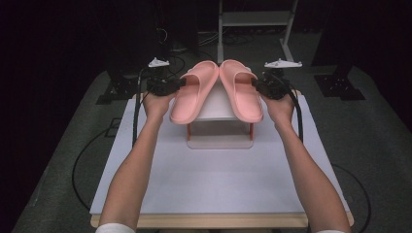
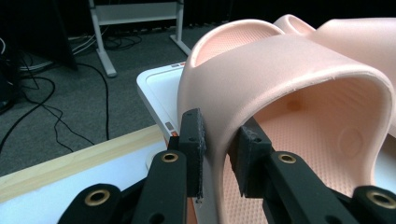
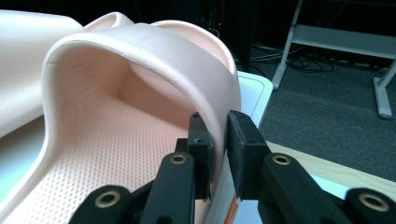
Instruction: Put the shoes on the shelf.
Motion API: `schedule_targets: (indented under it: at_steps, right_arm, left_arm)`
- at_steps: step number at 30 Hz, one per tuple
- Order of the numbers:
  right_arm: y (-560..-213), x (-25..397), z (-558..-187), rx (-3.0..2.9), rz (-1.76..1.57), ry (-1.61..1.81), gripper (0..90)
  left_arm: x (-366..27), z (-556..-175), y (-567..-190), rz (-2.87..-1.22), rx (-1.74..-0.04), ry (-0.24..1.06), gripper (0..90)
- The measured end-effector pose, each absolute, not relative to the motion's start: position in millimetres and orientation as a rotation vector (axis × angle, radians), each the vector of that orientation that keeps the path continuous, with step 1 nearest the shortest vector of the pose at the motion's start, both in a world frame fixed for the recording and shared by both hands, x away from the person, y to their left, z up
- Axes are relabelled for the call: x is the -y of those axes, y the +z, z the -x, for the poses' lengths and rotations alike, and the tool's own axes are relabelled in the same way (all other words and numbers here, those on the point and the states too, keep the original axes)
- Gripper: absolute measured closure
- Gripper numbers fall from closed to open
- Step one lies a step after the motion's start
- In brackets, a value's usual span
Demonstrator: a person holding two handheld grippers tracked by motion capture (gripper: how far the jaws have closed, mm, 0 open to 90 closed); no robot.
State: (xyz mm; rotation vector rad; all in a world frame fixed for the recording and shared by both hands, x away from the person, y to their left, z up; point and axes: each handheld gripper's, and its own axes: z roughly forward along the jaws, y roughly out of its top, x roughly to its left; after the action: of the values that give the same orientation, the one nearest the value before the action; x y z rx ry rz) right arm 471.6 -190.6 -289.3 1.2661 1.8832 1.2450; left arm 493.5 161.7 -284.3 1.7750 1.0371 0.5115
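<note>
Two pink slippers, the left slipper (image 1: 193, 92) and the right slipper (image 1: 240, 90), lean toes together over a small white rack (image 1: 219, 127) at the far middle of the table (image 1: 214, 179). The left tongs (image 1: 180, 83) are clenched on the left slipper's strap, the right tongs (image 1: 256, 83) on its partner's. Both grasps look made; whether the pair is arriving or leaving cannot be told. No containers appear; the rack's lower shelf looks bare.

Bare table (image 1: 214, 179) lies open in front; slippers (image 1: 194, 94) and white rack (image 1: 219, 127) block its far middle.
</note>
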Motion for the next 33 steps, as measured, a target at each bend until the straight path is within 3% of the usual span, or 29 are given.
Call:
schedule_targets:
  at_steps: [33]
  right_arm:
    - [-294, 185, -475, -1.912, -1.291, 1.241, 74.1]
  left_arm:
    - [-146, -495, -290, -1.751, -1.053, 0.463, 67.6]
